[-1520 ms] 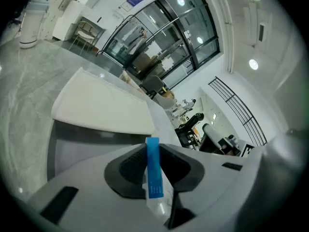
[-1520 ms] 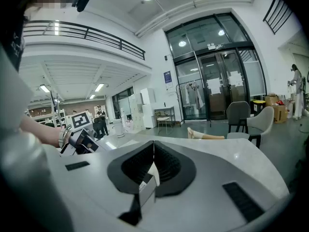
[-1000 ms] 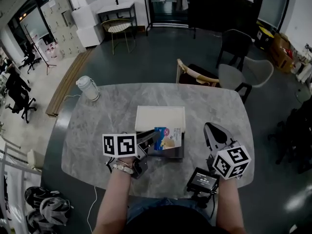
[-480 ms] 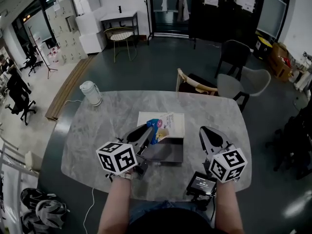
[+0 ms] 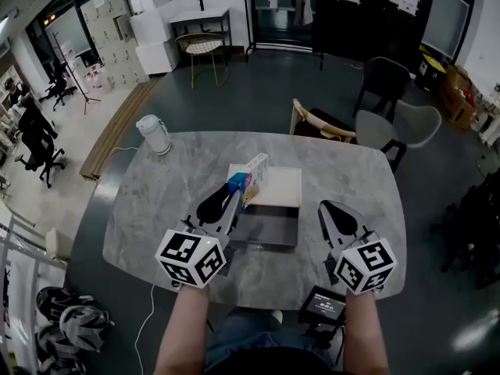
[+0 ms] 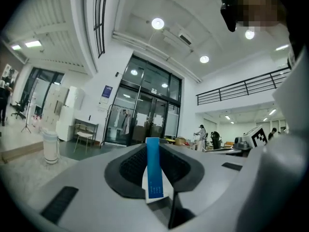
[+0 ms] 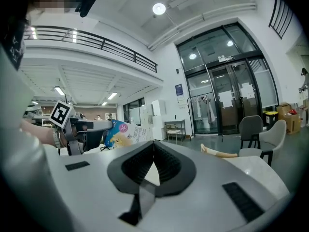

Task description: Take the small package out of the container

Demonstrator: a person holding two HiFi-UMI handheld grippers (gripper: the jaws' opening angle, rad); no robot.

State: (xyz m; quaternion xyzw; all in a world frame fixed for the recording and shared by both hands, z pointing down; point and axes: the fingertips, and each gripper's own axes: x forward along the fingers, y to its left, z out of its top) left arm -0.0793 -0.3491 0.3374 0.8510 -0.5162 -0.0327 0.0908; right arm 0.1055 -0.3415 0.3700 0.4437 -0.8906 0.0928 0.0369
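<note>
1. The right tool (image 5: 331, 212), just right of the container (image 5: 269, 230), has its jaws together and empty.
2. The left tool (image 5: 234, 198) clamps the small package (image 5: 251, 176), in the air over the container's far left corner.
3. A white flat piece (image 5: 280, 187) lies just behind the container.

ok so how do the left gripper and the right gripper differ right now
The left gripper is clamped on the small package, which shows edge-on between its jaws. The right gripper has its jaws closed together on nothing. The left gripper is at the far left corner of the dark container, while the right gripper sits off that container's right side. Both point forward, roughly level.
</note>
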